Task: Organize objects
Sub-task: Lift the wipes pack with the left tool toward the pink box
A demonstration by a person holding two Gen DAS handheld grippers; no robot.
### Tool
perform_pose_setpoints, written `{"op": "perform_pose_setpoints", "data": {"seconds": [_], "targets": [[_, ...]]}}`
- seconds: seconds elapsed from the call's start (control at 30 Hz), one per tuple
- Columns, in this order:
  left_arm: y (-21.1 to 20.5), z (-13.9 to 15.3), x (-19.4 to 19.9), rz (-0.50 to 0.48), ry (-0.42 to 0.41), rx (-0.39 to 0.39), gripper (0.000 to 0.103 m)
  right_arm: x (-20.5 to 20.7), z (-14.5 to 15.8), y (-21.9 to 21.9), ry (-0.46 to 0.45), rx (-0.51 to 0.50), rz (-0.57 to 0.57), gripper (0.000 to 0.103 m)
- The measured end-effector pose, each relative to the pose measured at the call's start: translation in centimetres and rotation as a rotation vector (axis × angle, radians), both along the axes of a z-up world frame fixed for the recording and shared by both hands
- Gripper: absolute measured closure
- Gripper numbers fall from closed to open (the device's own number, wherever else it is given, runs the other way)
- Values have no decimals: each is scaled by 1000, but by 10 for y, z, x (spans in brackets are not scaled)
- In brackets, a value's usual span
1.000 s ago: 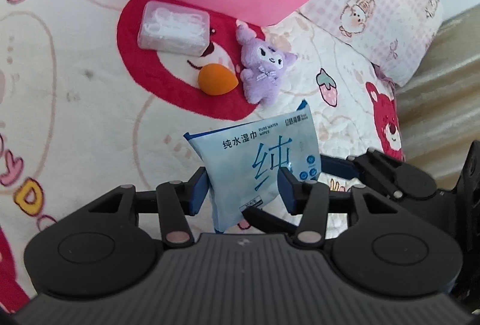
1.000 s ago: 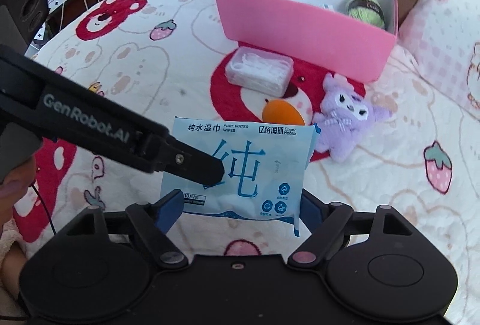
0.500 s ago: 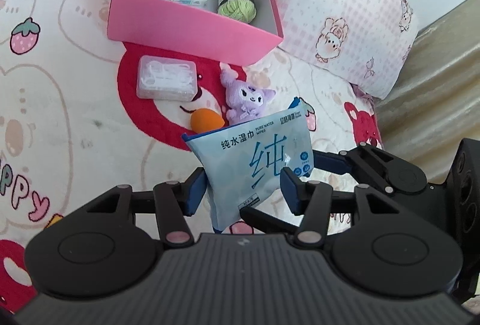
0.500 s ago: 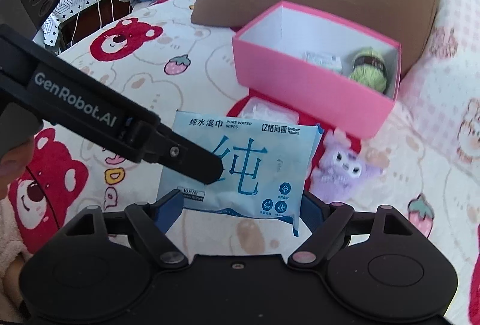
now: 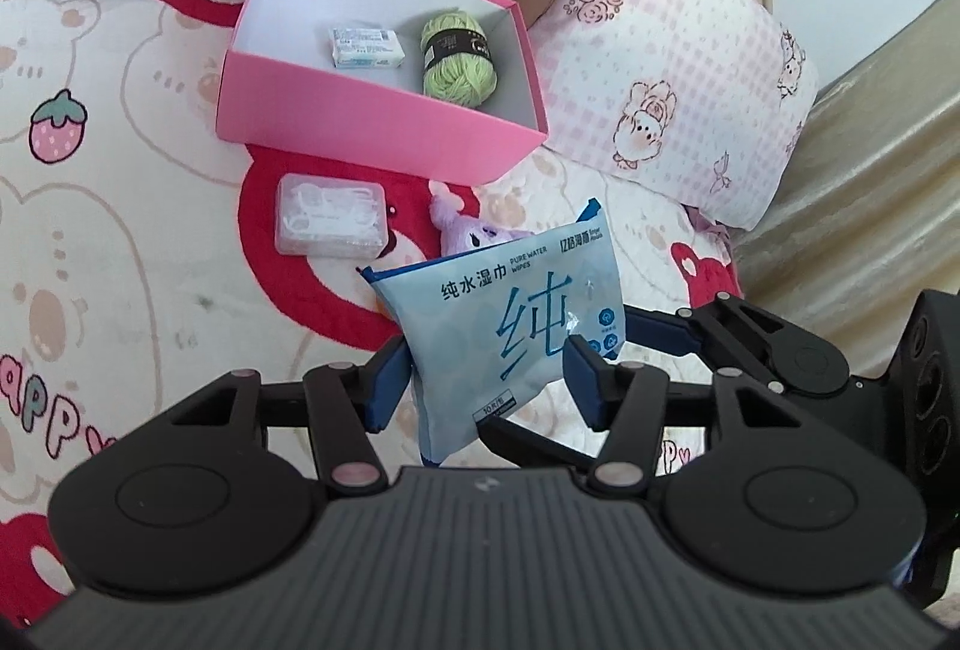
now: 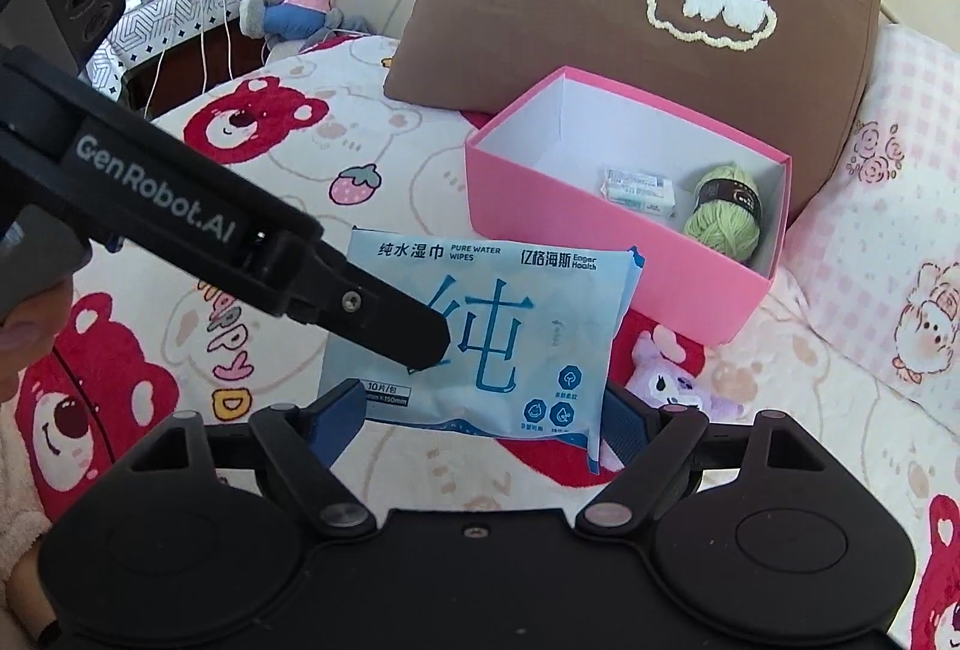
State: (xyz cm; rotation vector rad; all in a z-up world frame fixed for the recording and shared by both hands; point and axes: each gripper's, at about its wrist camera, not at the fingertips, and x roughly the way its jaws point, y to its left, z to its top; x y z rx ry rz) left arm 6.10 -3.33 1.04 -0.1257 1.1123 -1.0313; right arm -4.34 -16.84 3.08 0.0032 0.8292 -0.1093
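Blue wet-wipe pack (image 6: 480, 344), held in the air above the bedspread (image 5: 120, 242), at the lower centre of both views. In the right wrist view its printed face is turned to the camera, and the right gripper (image 6: 483, 419) spans its lower edge with jaws set wide, one blue pad at each bottom corner, pressing on the pack from both sides. The left gripper (image 5: 486, 380) comes in from the left of that view, one dark finger lying across the pack's face. In the left wrist view the pack stands edge-on and tilted between the left gripper's jaws, which are opening; the left pad is just beside the pack's back, while whether the right pad touches its face cannot be told.

Behind the pack, at upper centre of the left wrist view, an open pink box (image 5: 360, 116) holds a green yarn ball (image 5: 459, 62) and a small white packet (image 5: 366, 47), side by side. Between box and pack lie a clear case of floss picks (image 5: 330, 221) and a purple plush toy (image 5: 462, 233), the latter partly hidden. A brown cushion (image 6: 630, 8) and a pink checked pillow (image 5: 672, 92) lie behind and to the right of the box.
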Motion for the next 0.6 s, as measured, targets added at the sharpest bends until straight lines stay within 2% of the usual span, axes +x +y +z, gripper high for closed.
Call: {"op": "perform_pose_setpoints", "data": {"seconds": [0.6], "targets": [[12, 17, 16, 54, -18, -41, 47, 17, 15, 7, -55, -27, 13, 17]]}}
